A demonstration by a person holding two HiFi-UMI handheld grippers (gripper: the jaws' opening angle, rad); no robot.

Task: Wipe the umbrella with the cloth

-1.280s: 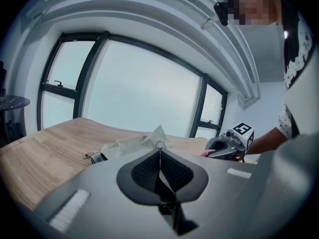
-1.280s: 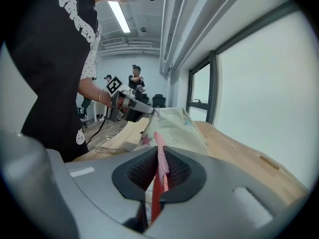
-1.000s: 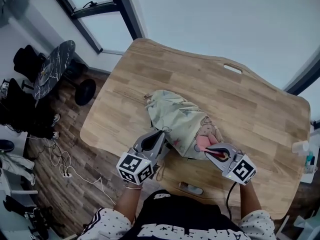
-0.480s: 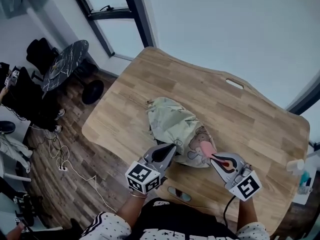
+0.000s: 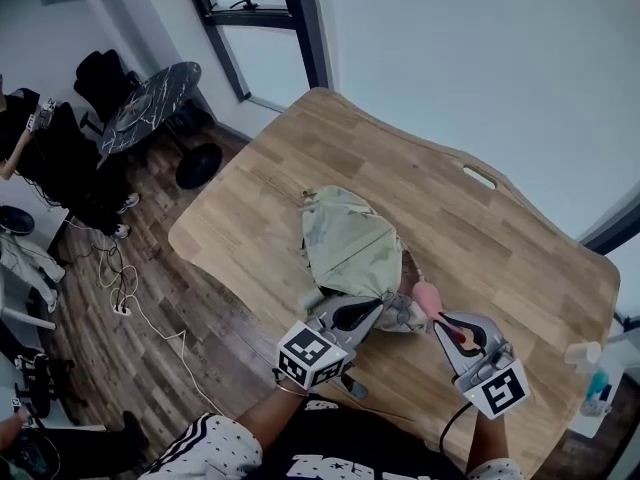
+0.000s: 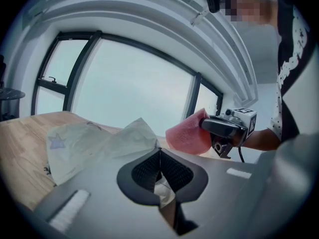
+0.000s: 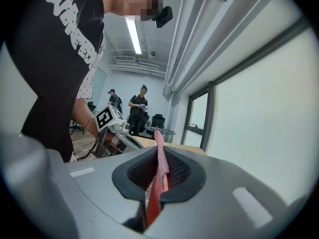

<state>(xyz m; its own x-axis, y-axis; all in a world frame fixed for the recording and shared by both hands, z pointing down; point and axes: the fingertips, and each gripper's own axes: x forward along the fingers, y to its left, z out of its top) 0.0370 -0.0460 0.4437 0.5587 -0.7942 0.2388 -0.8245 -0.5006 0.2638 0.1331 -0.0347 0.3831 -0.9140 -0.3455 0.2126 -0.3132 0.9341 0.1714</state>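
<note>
On the wooden table (image 5: 500, 238), mid-board: folded umbrella (image 5: 350, 248) with a pale green canopy. Its long axis runs from the person's side away toward the far-left edge.

Left gripper (image 5: 372, 310): jaws closed tight on a fold of canopy fabric at the umbrella's near end. The fabric bunches between the pads in the left gripper view.

Right gripper (image 5: 447, 326): jaws clamped on the pink cloth (image 5: 427, 296), which sticks out past the tips as a thin, edge-on strip in the right gripper view.

Key relation: the cloth sits just to the right of the umbrella's near end, beside the left gripper's tips. The head view does not settle whether it touches the canopy; it is probably just apart.

Judgement: wiping is not yet under way. The right hand is the one placed to wipe. The cloth needs to go leftward onto the canopy, then stroke away along the long axis while the left grip anchors the near end.
</note>
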